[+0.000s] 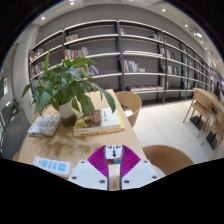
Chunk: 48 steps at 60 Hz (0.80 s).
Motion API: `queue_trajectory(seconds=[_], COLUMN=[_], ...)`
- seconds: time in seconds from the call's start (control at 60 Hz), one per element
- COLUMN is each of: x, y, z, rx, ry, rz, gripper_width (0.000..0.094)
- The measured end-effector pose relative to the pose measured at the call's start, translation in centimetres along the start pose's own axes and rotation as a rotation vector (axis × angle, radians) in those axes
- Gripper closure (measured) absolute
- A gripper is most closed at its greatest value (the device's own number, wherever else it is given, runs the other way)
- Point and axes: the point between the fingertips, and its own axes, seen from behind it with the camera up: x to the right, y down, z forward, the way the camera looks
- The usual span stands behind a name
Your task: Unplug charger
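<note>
My gripper (113, 152) is over the near end of a wooden table (60, 145). Its two magenta pads (98, 160) slope in towards each other and press on a small white charger (113, 153) held between the fingertips. The charger's face shows two small dark marks, with a red and blue spot just below it. No socket or cable shows around the charger. What lies under the fingers is hidden.
A potted green plant (68, 85) stands mid-table with stacked books (98, 122) to its right and a booklet (44, 125) to its left. A white and blue flat item (50, 165) lies left of the fingers. Chairs (128, 100) and bookshelves (130, 55) stand beyond.
</note>
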Motion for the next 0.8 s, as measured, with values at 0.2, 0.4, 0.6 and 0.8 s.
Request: queue_trajectory(seconds=[0.2, 0.4, 0.6, 0.8], x=[0.8, 1.1, 0.4, -5.5], y=[4.5, 5.2, -0.7, -4.8], z=[0.8, 1.1, -3.8, -14.3], rx=[-0.120, -0.127, -0.017, 0.100], ry=[0.014, 0.039, 0.090, 0.031], rz=[0.025, 0.015, -0.030, 0.020], gripper_width=[0.0767, 0.0401, 0.0135, 0.0123])
